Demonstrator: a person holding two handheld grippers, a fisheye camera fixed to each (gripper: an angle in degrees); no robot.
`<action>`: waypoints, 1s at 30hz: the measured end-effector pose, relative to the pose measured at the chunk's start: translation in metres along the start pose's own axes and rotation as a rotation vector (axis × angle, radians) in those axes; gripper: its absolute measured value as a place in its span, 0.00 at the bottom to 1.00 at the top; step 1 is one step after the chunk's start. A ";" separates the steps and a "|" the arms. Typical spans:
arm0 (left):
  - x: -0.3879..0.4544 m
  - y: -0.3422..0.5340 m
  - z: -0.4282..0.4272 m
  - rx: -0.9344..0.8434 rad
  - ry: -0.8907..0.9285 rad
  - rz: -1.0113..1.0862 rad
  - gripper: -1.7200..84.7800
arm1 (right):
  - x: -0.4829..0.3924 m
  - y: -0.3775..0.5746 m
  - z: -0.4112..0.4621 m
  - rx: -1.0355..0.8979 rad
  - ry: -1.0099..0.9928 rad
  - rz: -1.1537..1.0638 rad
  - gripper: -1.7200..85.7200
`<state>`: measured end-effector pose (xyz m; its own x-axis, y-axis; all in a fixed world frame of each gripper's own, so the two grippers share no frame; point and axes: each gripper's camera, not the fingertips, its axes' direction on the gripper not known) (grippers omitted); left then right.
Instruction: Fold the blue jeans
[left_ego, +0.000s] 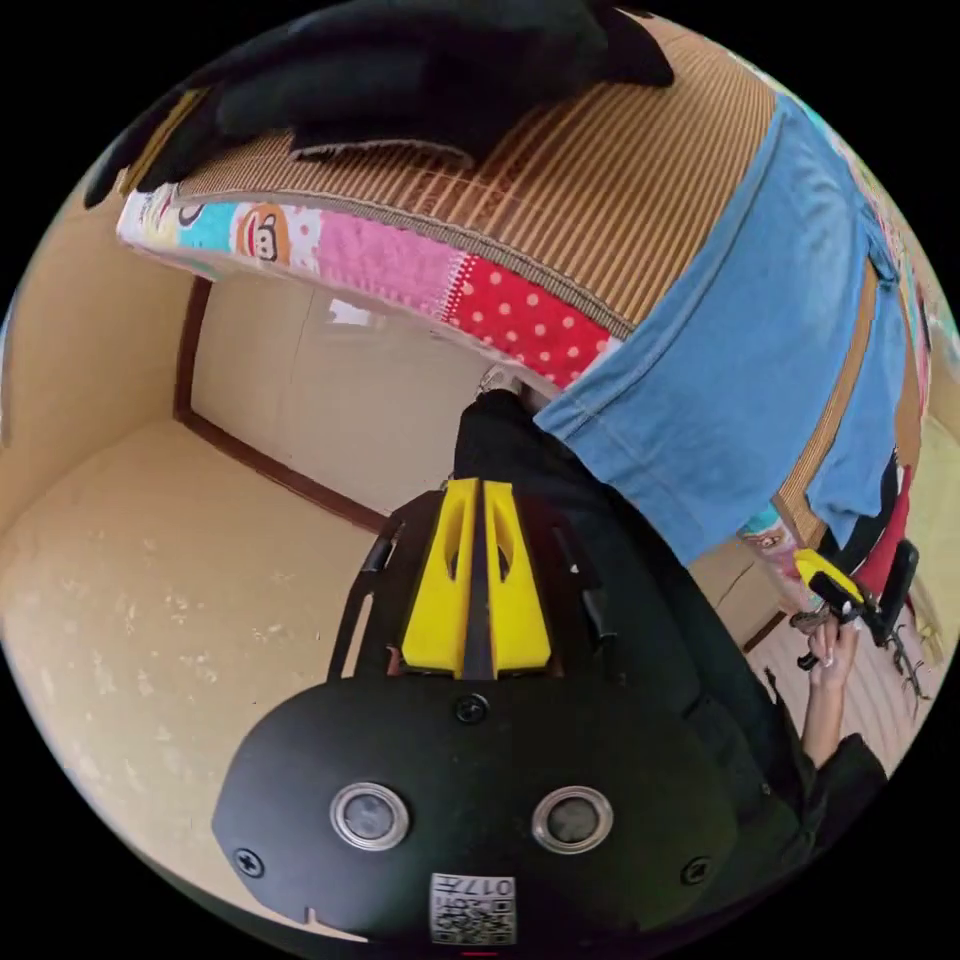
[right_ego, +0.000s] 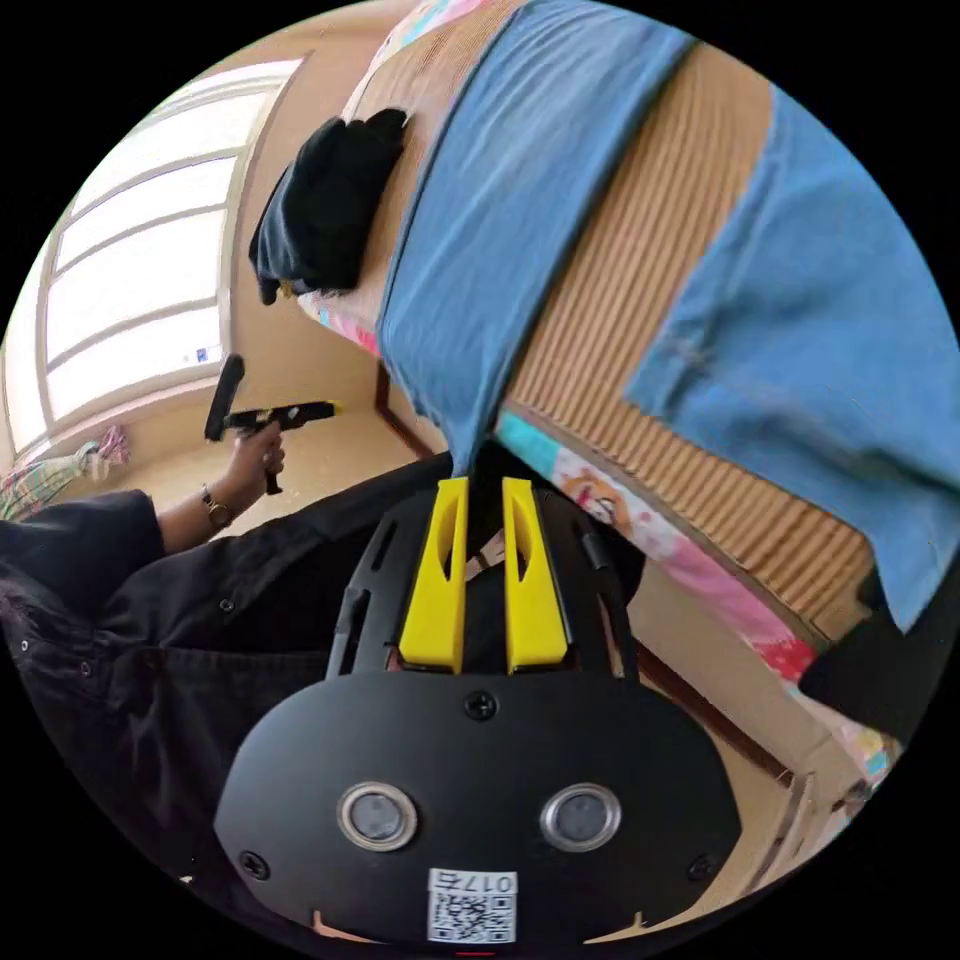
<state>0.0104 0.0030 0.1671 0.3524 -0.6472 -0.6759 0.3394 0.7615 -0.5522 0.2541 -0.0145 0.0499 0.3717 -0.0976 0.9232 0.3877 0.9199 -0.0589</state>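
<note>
Left gripper view: left claw (left_ego: 477, 490), yellow jaws pressed together with only a thin slit between them, pinched nothing, pointed at the tan floor (left_ego: 150, 600) and the person's black trouser leg (left_ego: 620, 590). Blue denim jeans (left_ego: 740, 370) lay spread flat on the striped brown woven mat (left_ego: 620, 190) covering the bed, one leg hem overhanging the bed edge just above the claw tip, not touching it. Bright patchwork bedsheet (left_ego: 450, 285) showed along the mattress side under the mat. Dark black folded garment (left_ego: 420, 70) sat on the mat, apart from the jeans. Right claw (left_ego: 835, 590) was visible at the far right, in the person's hand (left_ego: 830, 650), near the other jeans leg; couldn't tell its jaw state from there. Right gripper view: right claw (right_ego: 484, 495), yellow jaws slightly apart with a narrow gap, gripped nothing, tips just below the hem of one jeans (right_ego: 500, 200) leg hanging over the bed edge; couldn't tell if it touched. Both legs lay on the mat (right_ego: 640, 270), mat visible between them. Black garment (right_ego: 325, 205) sat beside the near leg on the mat. Left claw (right_ego: 325, 408) was held in the person's hand (right_ego: 255, 450), well clear of the bed, in front of the bright window (right_ego: 140, 290); looked closed, empty.
</note>
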 end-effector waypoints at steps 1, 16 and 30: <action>0.005 0.004 -0.011 0.062 0.080 0.027 0.07 | 0.012 0.010 -0.019 0.074 0.056 0.059 0.10; 0.381 0.046 -0.015 -0.052 0.478 1.022 0.10 | 0.078 0.153 -0.120 0.313 -0.042 0.403 0.05; 0.433 0.149 0.045 -0.353 0.233 1.082 0.04 | -0.018 0.262 -0.132 0.345 -0.334 0.092 0.05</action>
<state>0.2522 -0.1652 -0.1857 0.1282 0.3421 -0.9309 -0.3161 0.9038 0.2886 0.4605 0.1785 -0.0320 0.0785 0.0651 0.9948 0.0426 0.9967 -0.0685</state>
